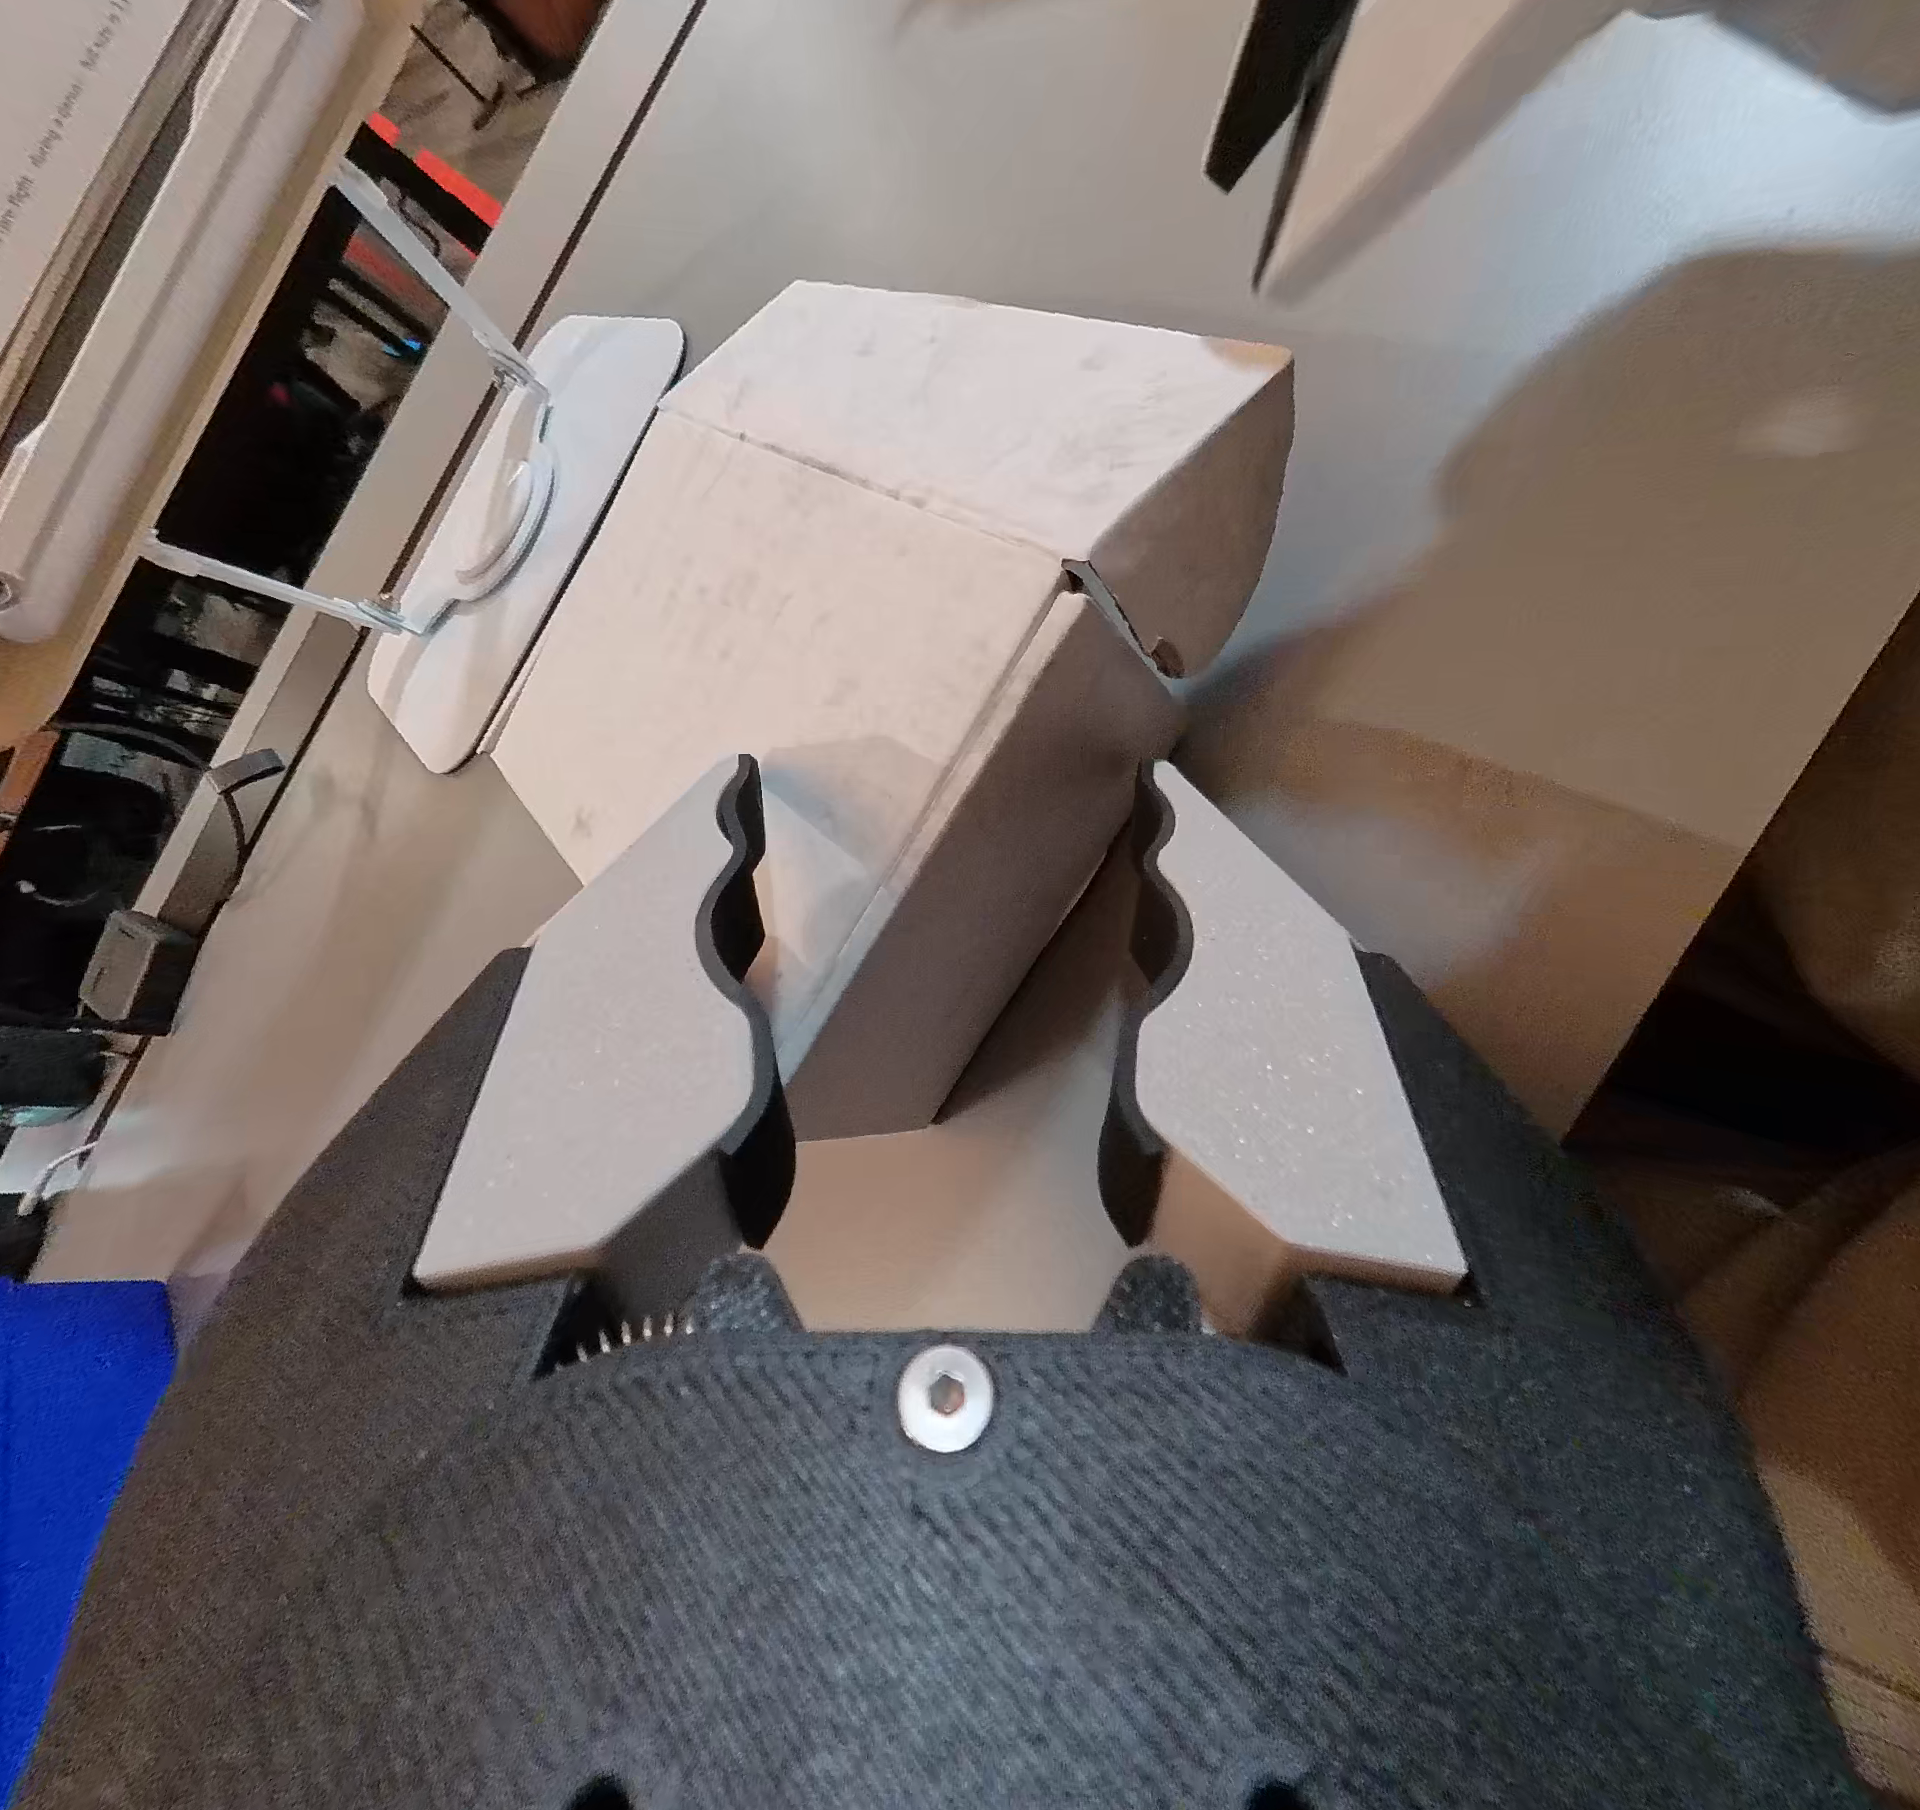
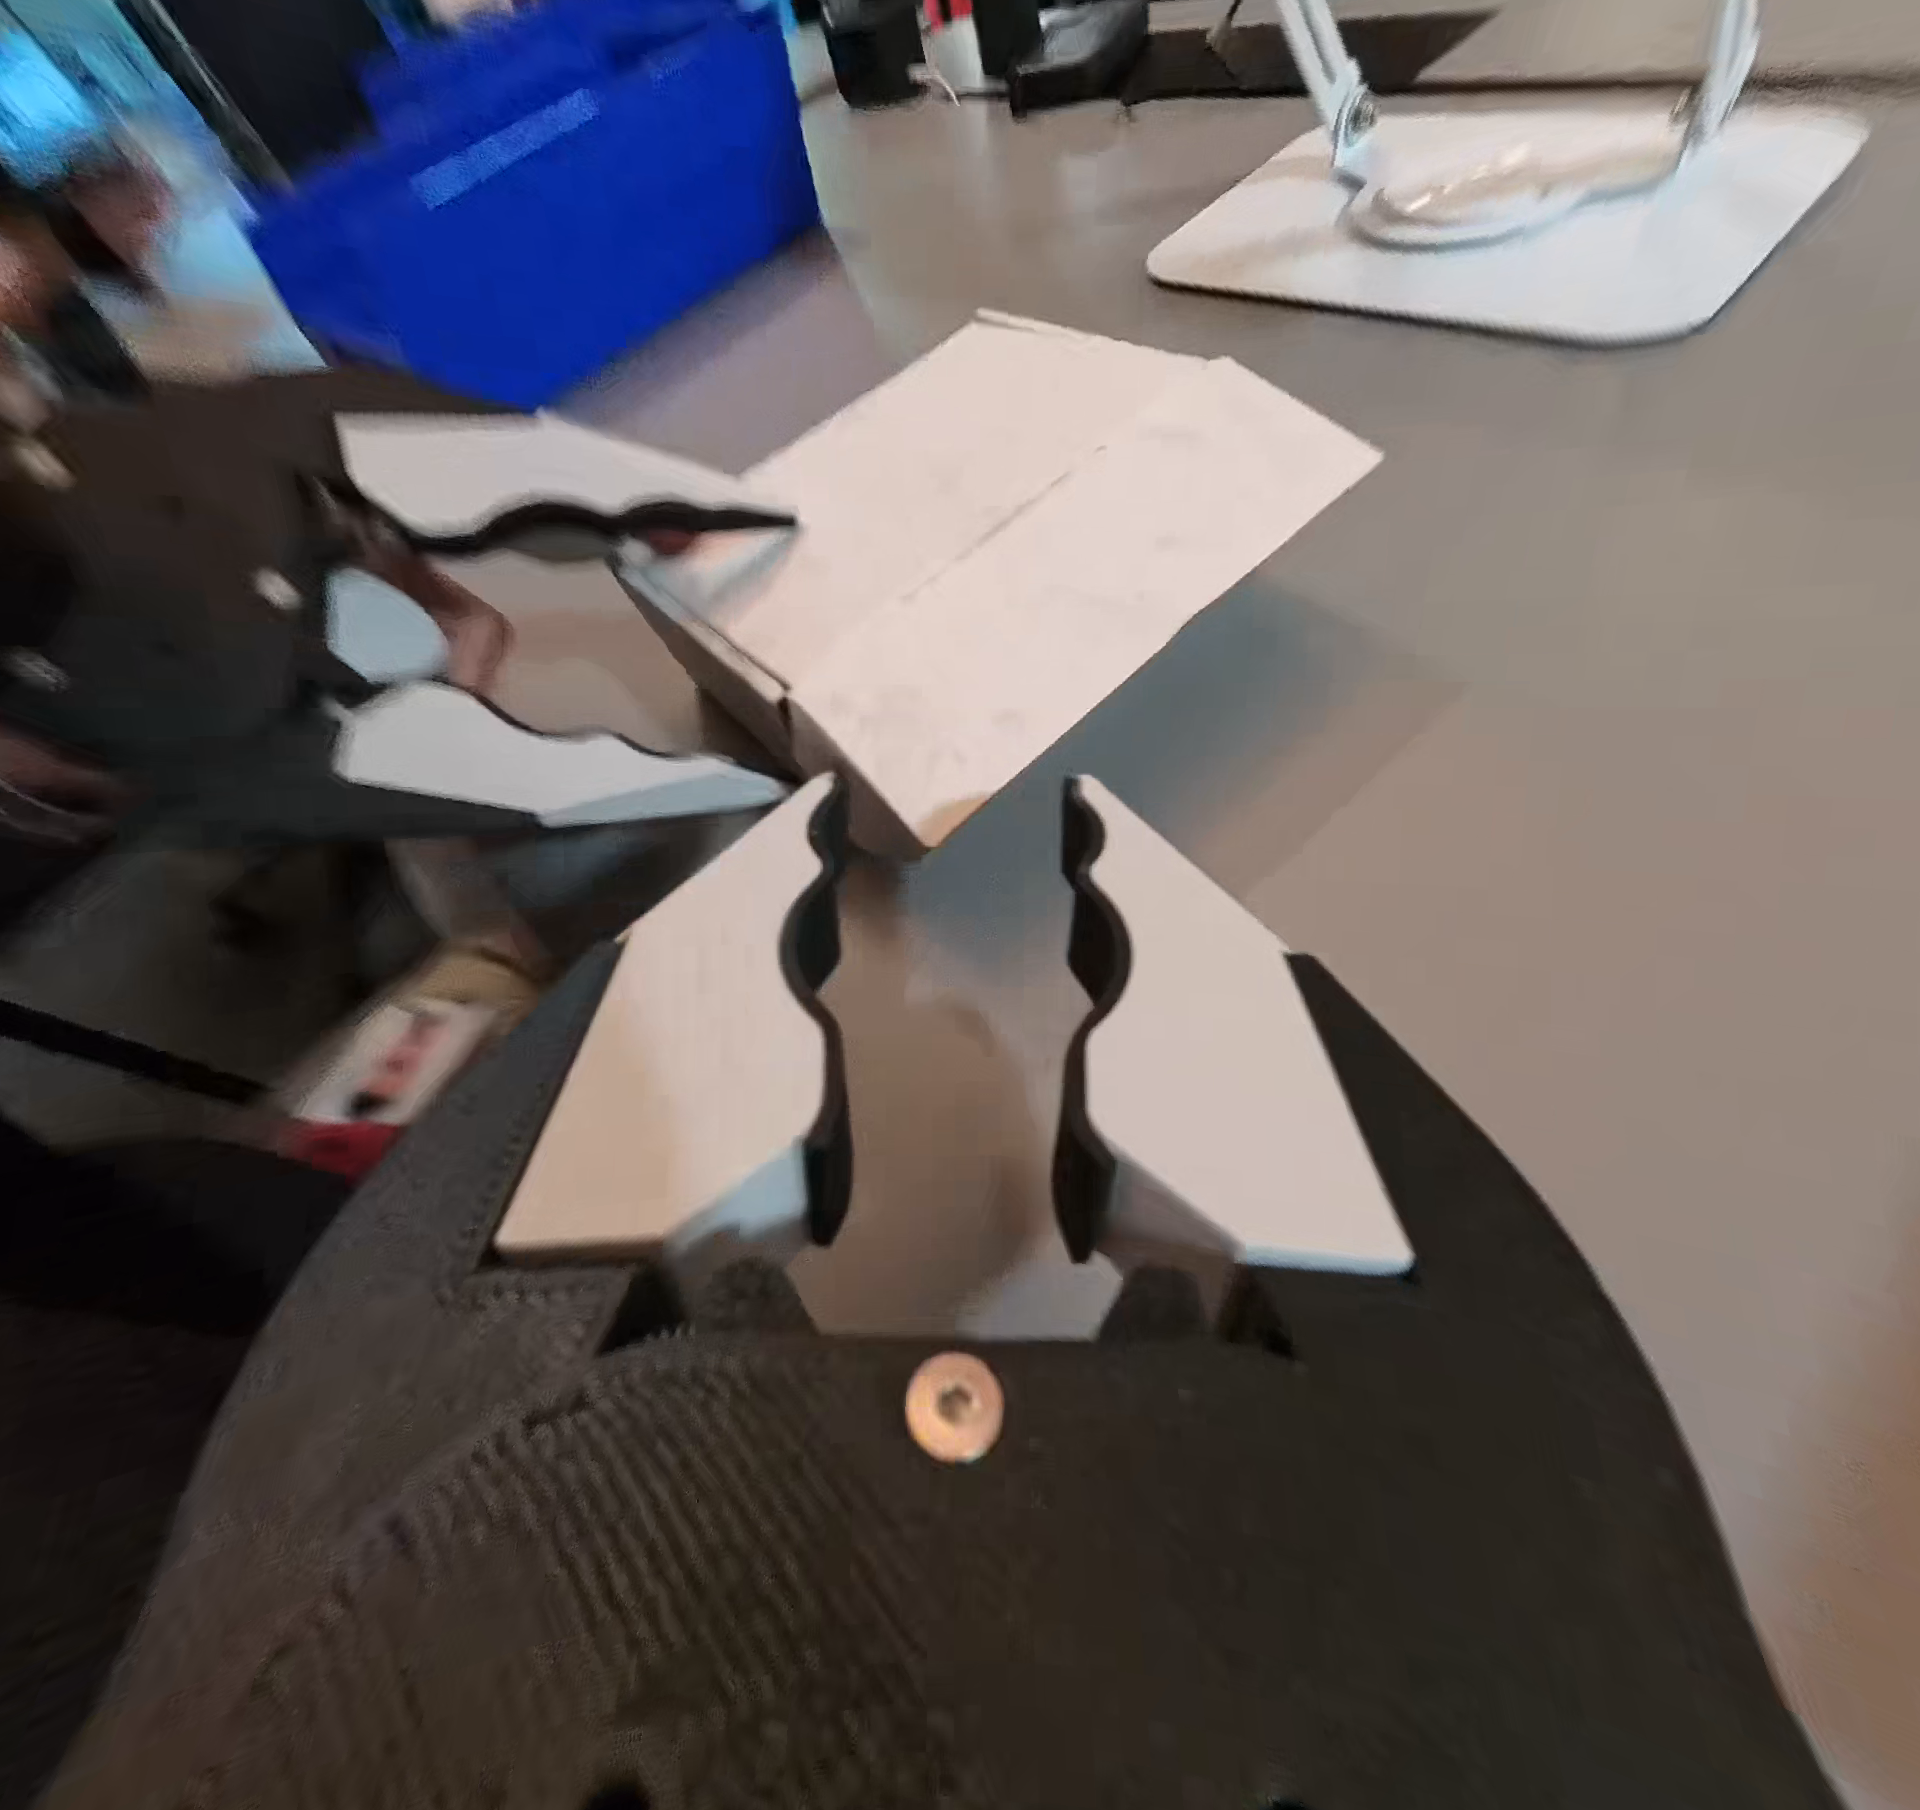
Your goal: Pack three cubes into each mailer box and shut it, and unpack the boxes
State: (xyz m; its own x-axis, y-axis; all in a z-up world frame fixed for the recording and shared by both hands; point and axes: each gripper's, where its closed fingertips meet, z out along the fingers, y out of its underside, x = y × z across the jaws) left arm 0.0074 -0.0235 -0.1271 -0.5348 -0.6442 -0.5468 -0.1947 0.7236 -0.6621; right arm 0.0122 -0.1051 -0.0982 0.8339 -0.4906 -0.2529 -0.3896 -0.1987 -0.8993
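A closed white mailer box (image 1: 831, 597) lies on the grey table (image 1: 935, 150). My left gripper (image 1: 945, 794) is open and straddles the box's near corner, which reaches in between the fingers. In the right wrist view the box (image 2: 1039, 555) lies just ahead of my right gripper (image 2: 951, 804), which is open and empty, its tips at the box's near corner. My left gripper (image 2: 784, 654) shows there at the left, open around the box's short end. A blurred finger (image 1: 1455, 98) of my right gripper hangs above the box at the top right. No cubes are in view.
A white stand with a flat base (image 2: 1538, 222) sits on the table behind the box; it also shows in the left wrist view (image 1: 499, 565). A blue bin (image 2: 551, 202) stands at the far left. Brown cardboard (image 1: 1818, 1241) lies past the table edge. Tip to tip, the grippers are about 9 cm apart.
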